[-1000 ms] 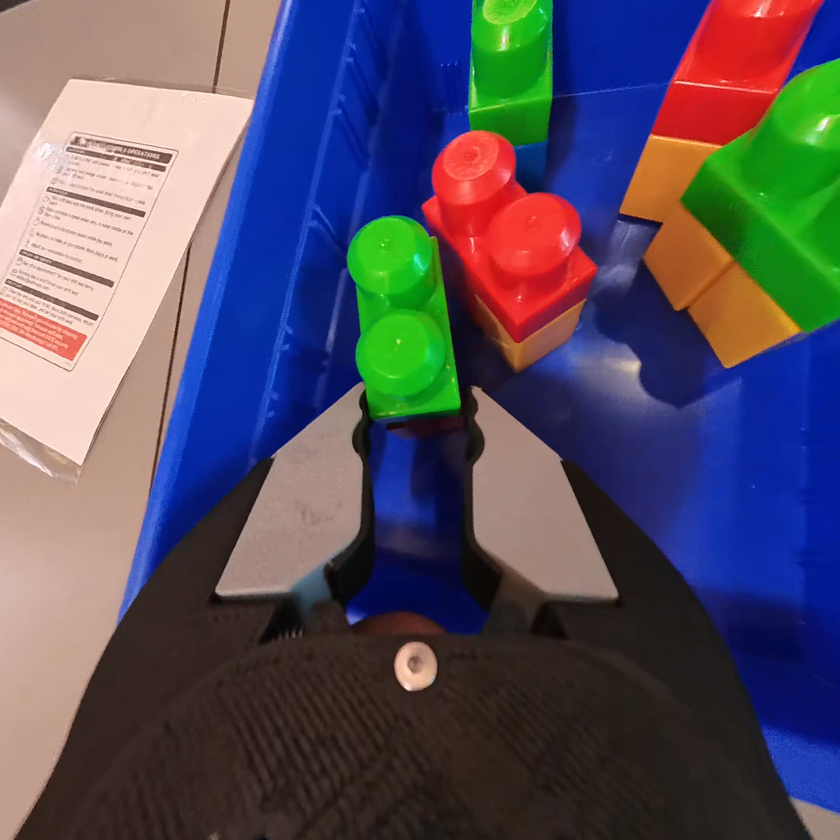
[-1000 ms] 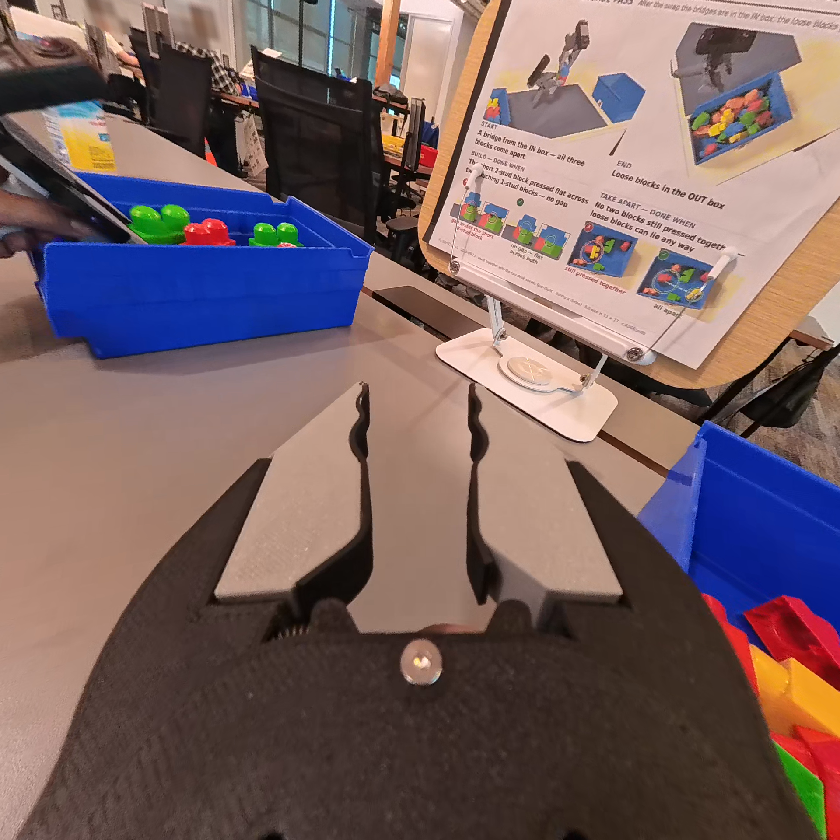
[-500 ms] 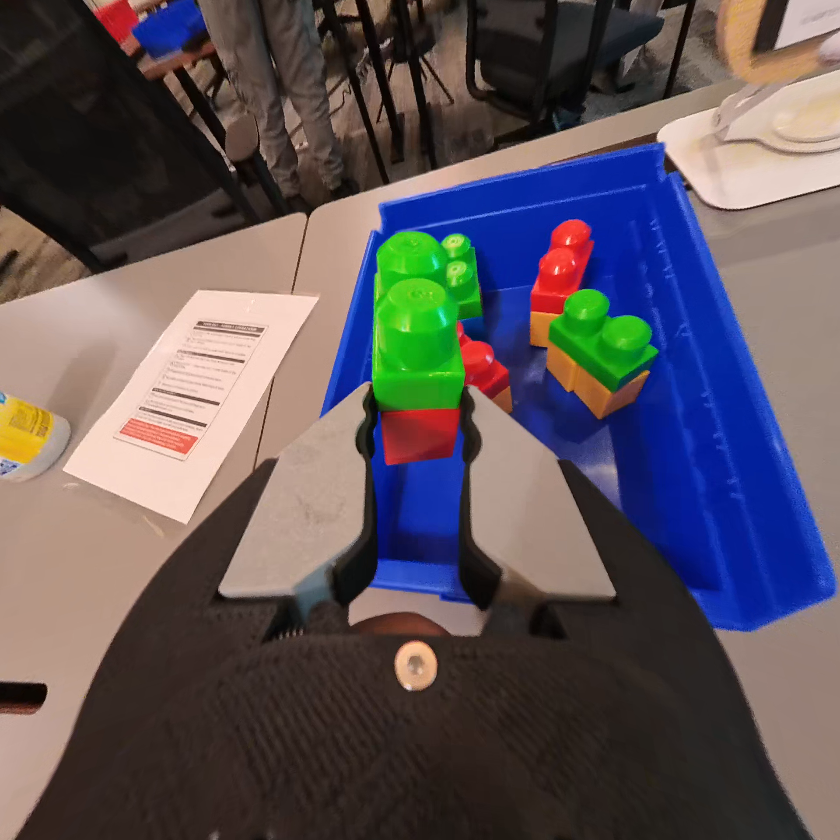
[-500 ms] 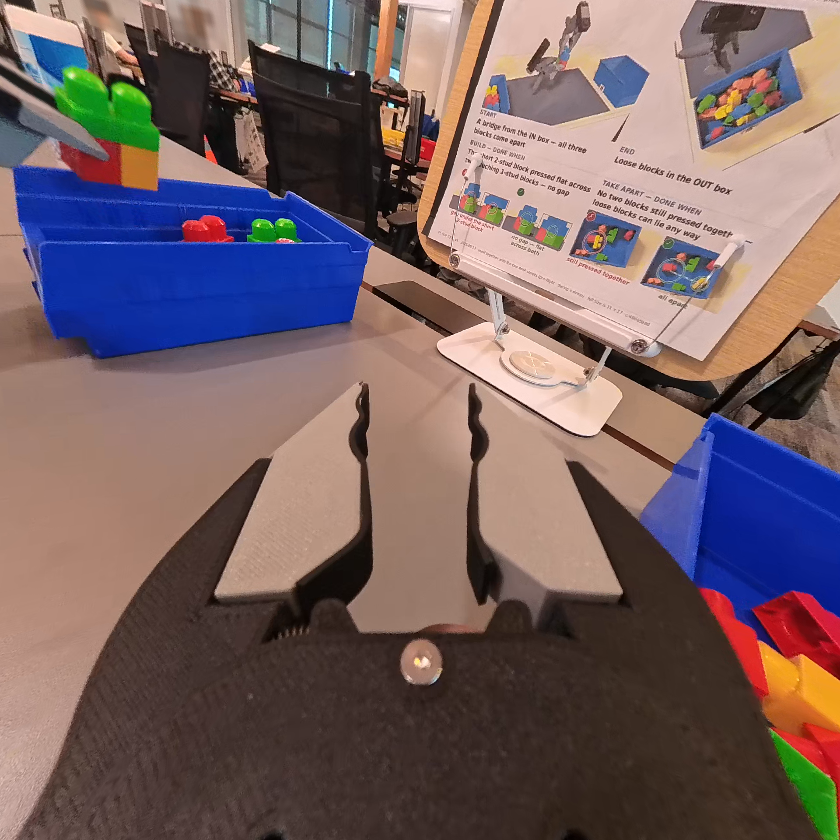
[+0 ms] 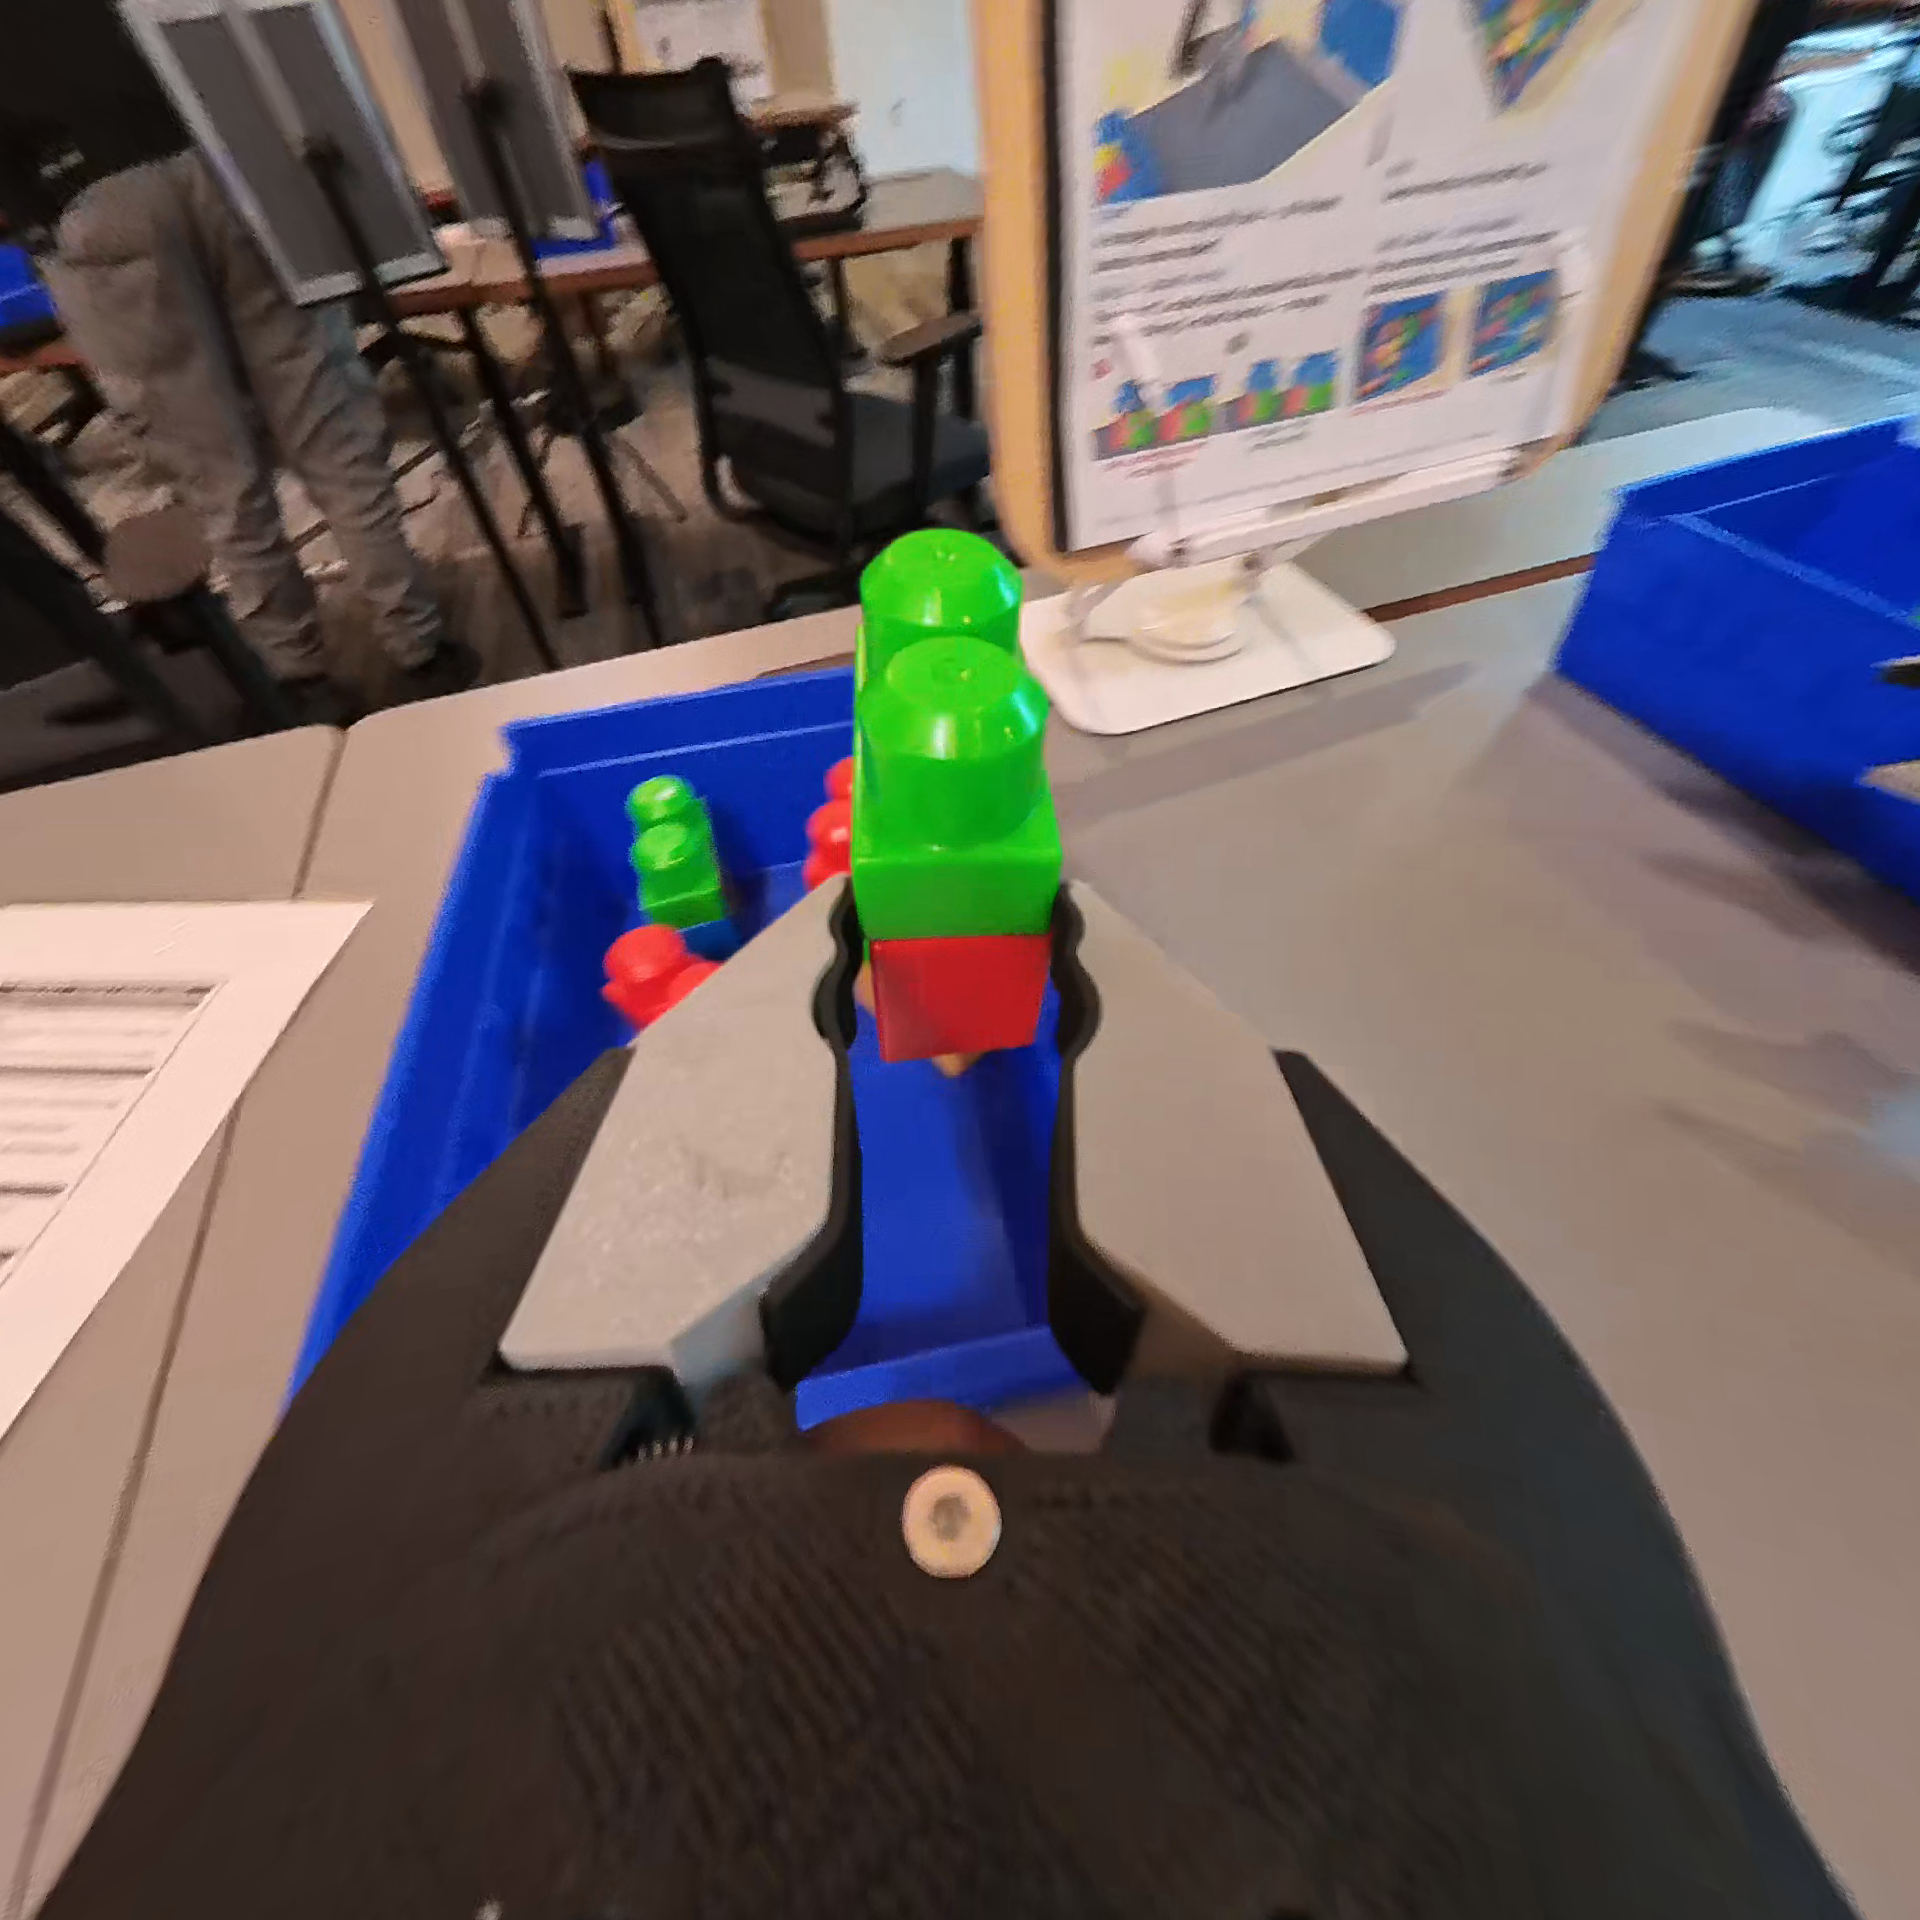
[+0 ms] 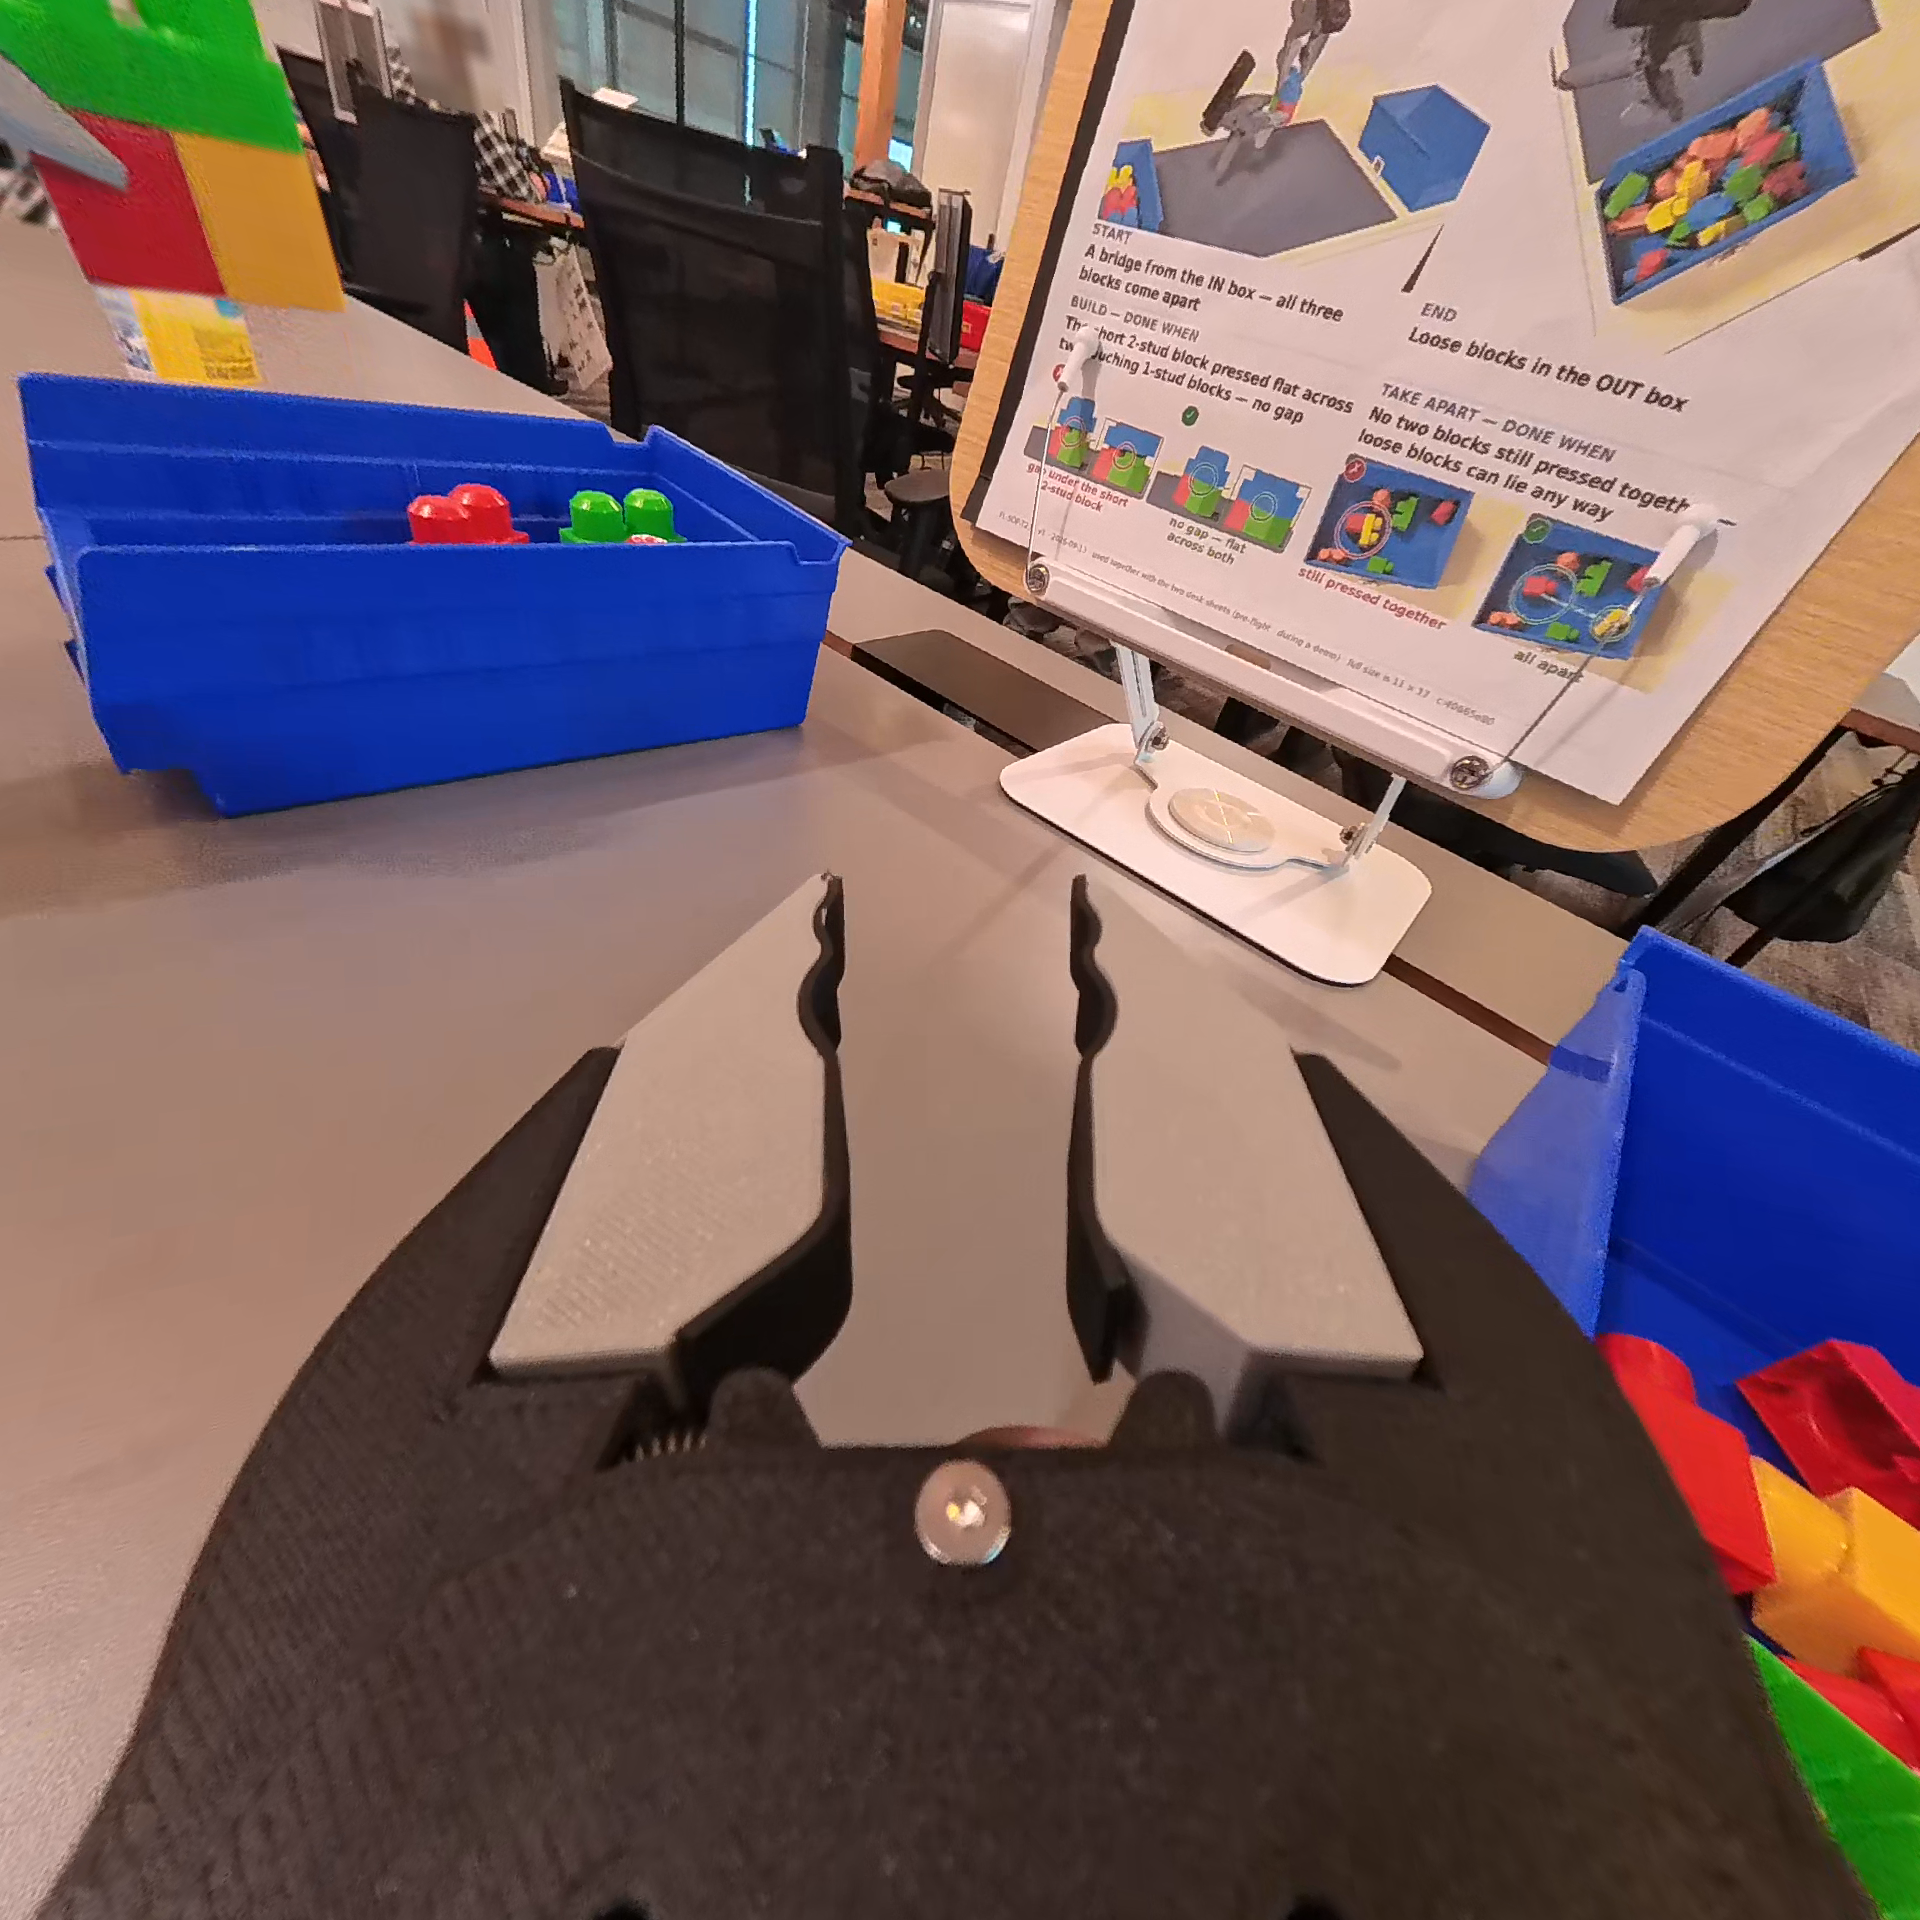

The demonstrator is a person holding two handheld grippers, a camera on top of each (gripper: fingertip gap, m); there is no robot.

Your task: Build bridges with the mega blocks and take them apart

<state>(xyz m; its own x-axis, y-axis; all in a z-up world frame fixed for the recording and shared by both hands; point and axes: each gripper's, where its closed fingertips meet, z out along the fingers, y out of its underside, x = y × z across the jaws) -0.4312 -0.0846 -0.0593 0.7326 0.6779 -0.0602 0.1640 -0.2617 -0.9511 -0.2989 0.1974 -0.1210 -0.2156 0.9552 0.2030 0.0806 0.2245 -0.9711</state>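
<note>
My left gripper (image 5: 951,935) is shut on a block bridge (image 5: 951,831): a green two-stud block on top of a red block, with a yellow block behind it. I hold it above the near end of the blue bin (image 5: 488,997). The bridge also shows at the top left of the right wrist view (image 6: 177,156), high above the table. Green (image 5: 670,862) and red (image 5: 649,971) blocks stay in that bin. My right gripper (image 6: 956,904) is open and empty, low over the grey table (image 6: 312,1039).
A second blue bin (image 6: 1714,1174) with several loose red, yellow and green blocks (image 6: 1829,1538) sits at the right. An instruction board on a white stand (image 6: 1226,842) stands behind the table. A white paper sheet (image 5: 114,1049) lies left of the first bin. Office chairs and a person stand beyond. About 30 cm separates my left fingertips from my right.
My left gripper has lifted the bridge out of the first bin and carried it higher and to the right. The right gripper has stayed open and nearly still.
</note>
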